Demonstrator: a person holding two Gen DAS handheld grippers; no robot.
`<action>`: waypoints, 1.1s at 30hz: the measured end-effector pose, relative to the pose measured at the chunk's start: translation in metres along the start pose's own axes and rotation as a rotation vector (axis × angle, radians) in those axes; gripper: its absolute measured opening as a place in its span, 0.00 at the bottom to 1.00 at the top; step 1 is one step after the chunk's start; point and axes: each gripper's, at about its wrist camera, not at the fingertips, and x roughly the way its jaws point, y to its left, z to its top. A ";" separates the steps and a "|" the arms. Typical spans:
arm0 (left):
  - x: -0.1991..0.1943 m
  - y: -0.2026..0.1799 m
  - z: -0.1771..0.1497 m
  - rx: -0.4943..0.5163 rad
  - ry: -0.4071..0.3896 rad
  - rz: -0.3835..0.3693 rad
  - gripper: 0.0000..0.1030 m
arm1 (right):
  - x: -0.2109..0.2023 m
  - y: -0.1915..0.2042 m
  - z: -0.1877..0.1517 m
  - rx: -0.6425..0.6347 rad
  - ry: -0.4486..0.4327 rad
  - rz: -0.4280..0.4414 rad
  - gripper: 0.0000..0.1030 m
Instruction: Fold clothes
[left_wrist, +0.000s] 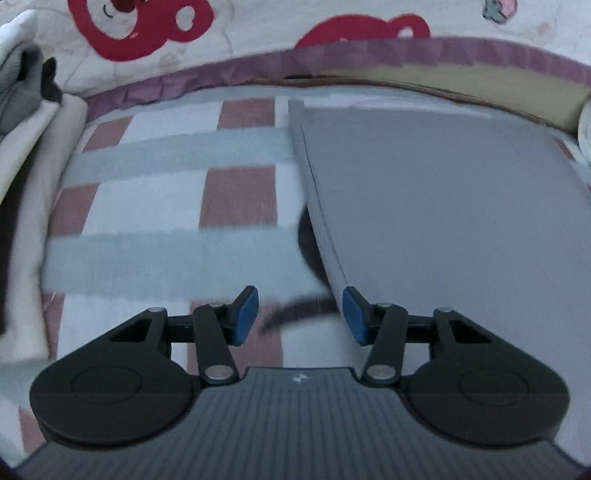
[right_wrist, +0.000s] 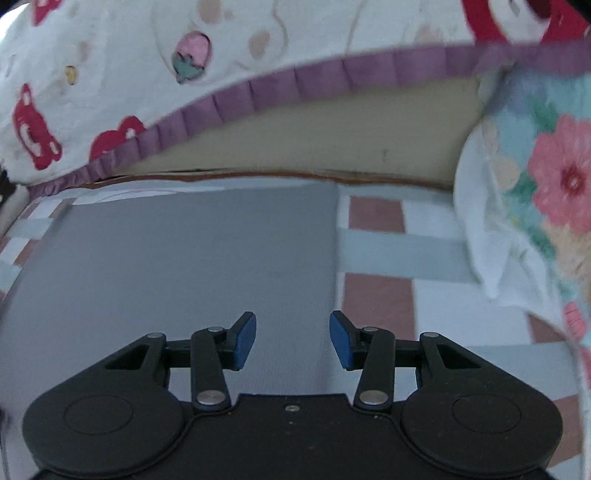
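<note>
1. Your left gripper (left_wrist: 300, 315) was released, empty, at the garment's (left_wrist: 443, 206) left edge; checked sheet (left_wrist: 166, 206) lay bare beside it.
2. Your right gripper (right_wrist: 292, 339) gaped over its right edge.
3. The garment lay flat, grey, smooth.

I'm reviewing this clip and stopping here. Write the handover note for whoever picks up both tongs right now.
Left tongs: open, empty, hovering at the near left edge of the flat grey folded garment.
Right tongs: open, empty, over the garment's near right part.
The garment lies flat as a neat rectangle on the checked pink, white and pale blue bed sheet. A dark strip, possibly a shadow, shows by its left edge; blurred, cannot tell.
More fabric, grey and white, is piled at far left; a floral quilt sits at right.
Done: this garment looks folded.
Left: possibly one more fold, then the pile.
</note>
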 end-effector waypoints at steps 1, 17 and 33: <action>0.005 0.003 0.007 -0.005 -0.015 -0.005 0.47 | 0.006 0.000 0.005 -0.003 0.009 0.002 0.38; 0.085 0.018 0.096 -0.158 -0.066 -0.053 0.40 | 0.118 -0.042 0.085 0.123 0.041 -0.003 0.17; 0.119 0.004 0.112 -0.141 -0.067 -0.073 0.52 | 0.140 -0.043 0.086 0.056 0.012 -0.022 0.55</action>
